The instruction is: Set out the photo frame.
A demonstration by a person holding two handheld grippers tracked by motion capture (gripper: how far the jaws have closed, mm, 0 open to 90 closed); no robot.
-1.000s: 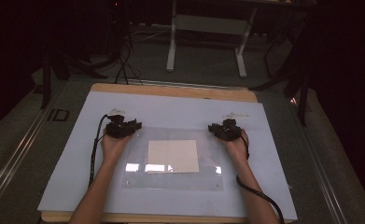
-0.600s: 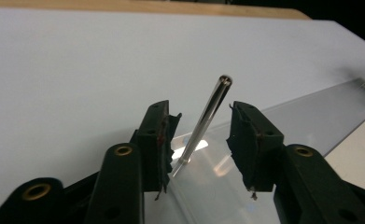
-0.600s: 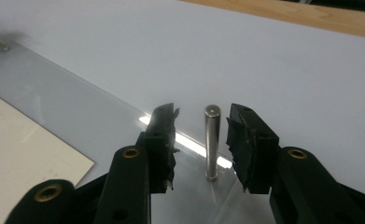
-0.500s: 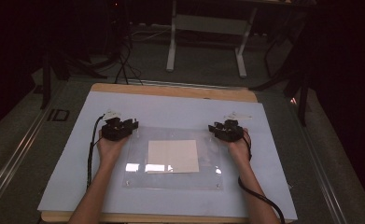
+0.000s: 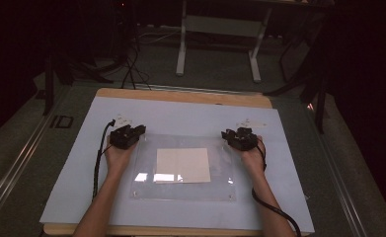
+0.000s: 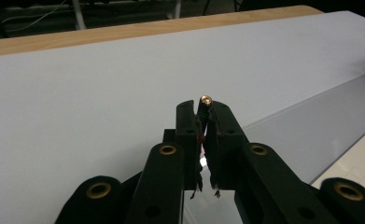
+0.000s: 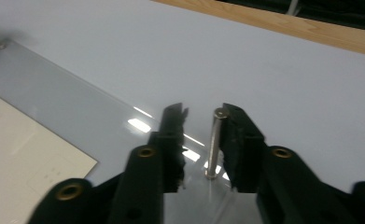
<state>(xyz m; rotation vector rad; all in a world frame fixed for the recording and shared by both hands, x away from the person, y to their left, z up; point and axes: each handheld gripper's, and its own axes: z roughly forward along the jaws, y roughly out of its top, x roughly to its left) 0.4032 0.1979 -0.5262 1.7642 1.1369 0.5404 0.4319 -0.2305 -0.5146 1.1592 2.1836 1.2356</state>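
Observation:
A clear acrylic sheet (image 5: 180,190) lies on the white board, with a cream paper (image 5: 183,164) under its middle. My left gripper (image 5: 138,130) is at the sheet's far left corner. Its jaws (image 6: 203,109) have just closed and are shut on a small brass-tipped pin (image 6: 206,99). My right gripper (image 5: 228,134) is at the far right corner. Its jaws (image 7: 203,112) have just been closing. An upright metal pin (image 7: 214,144) stands between them, against the right jaw and apart from the left one.
The white board (image 5: 180,116) covers a wooden table whose edge (image 5: 180,96) shows at the back. Beyond it, in the dark, stand a white table frame (image 5: 217,29) and cables on the floor. A second thin pin (image 7: 0,45) stands at the sheet's far edge.
Both hands stay at the sheet's far corners. The left gripper looks narrower than it did a second ago.

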